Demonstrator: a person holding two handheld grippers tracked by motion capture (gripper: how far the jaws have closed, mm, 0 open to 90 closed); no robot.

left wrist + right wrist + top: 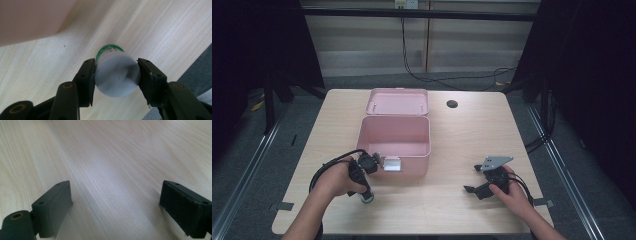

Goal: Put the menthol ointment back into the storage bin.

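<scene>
While clamped, white bottle [117, 75], green-rimmed base

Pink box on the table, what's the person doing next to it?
A person sits at a wooden table with a gripper in each hand. The left gripper is shut on a small white bottle with a green label, just in front of the open pink box. The box's lid is folded back. The right gripper is open over bare table, holding nothing.
</scene>
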